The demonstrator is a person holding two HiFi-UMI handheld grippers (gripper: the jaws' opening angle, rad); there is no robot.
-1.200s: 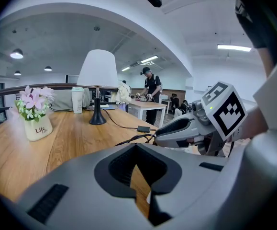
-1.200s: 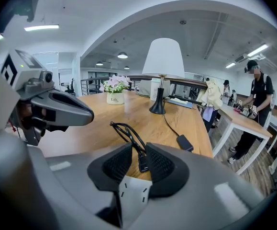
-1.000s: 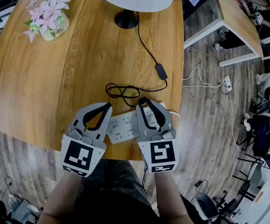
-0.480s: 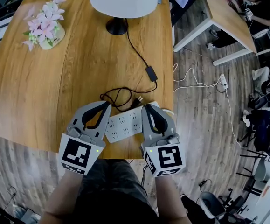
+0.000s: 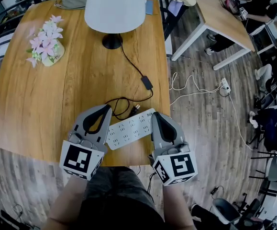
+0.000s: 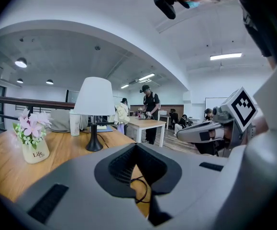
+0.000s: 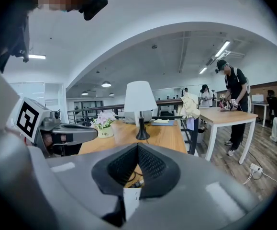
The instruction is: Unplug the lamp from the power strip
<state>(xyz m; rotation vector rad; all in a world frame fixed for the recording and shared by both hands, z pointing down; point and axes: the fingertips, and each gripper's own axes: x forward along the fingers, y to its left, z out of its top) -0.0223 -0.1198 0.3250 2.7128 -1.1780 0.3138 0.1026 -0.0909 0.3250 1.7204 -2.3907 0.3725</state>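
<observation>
The lamp (image 5: 114, 8) stands at the table's (image 5: 33, 109) far edge, its plug (image 5: 136, 108) lying loose just beside the power strip (image 5: 128, 128) by the near edge, my left gripper's (image 5: 107, 108) jaws pressed together, my right gripper's (image 5: 155, 115) just closed, both empty.

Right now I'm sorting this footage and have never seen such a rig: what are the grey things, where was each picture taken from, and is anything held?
No robot: a person holds a two-jaw gripper in each hand, the left gripper and the right gripper; the patterned cubes belong to them. The top-down picture comes from a head camera; the other two from a camera on each gripper, looking along its jaws. On the table stand a lamp and a pot of flowers; a power strip lies near the edge, the lamp's plug loose beside it. Both grippers are shut and empty; the right one's jaws have just closed with nothing between them.
</observation>
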